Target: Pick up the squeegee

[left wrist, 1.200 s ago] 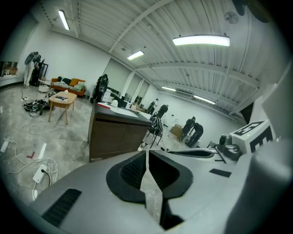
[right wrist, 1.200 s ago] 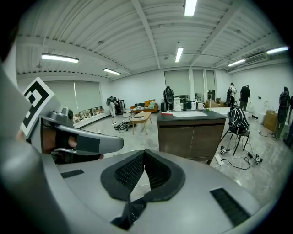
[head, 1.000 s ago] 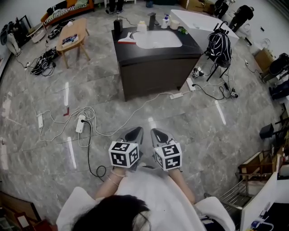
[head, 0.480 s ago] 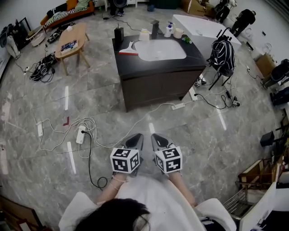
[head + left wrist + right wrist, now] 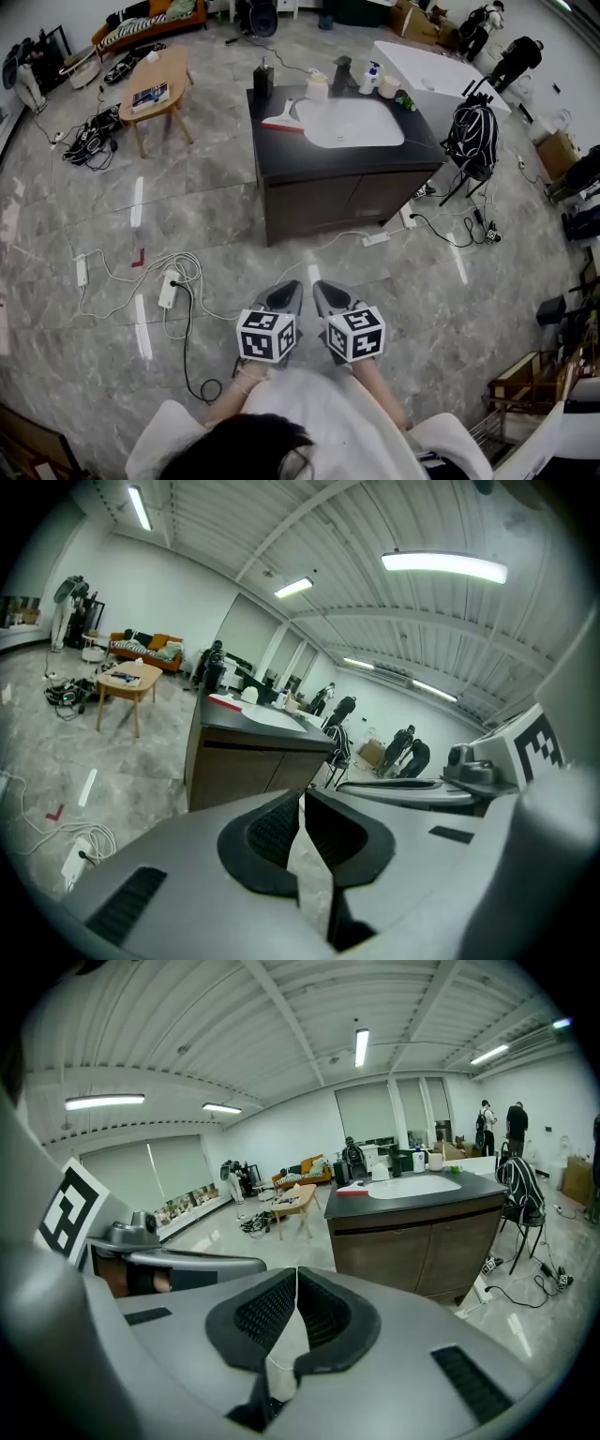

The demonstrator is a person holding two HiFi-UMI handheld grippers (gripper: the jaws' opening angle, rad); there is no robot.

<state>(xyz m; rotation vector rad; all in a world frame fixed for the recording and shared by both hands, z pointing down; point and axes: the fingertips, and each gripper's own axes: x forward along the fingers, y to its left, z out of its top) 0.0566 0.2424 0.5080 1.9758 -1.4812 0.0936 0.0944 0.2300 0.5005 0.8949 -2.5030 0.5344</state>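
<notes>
The squeegee [image 5: 281,117], white with a red edge, lies on the dark vanity counter [image 5: 281,155], left of the white sink [image 5: 352,122]. It shows as a red strip [image 5: 225,701] in the left gripper view and as a red and white shape [image 5: 353,1189] in the right gripper view. My left gripper [image 5: 286,292] and right gripper [image 5: 323,291] are side by side over the floor, well short of the cabinet. Both point toward it. Each gripper is shut with nothing between its pads, as their own views confirm for the left gripper [image 5: 302,794] and the right gripper [image 5: 296,1271].
White cables and a power strip [image 5: 169,286] lie on the floor to my left front. A small wooden table [image 5: 155,80] stands at the far left. A backpack on a stand [image 5: 472,131] is right of the cabinet, with cords on the floor below it. Bottles [image 5: 373,77] stand behind the sink.
The cabinet and sink have come closer in the head view as I walked toward them. Both grippers stay shut, side by side in front of me.
</notes>
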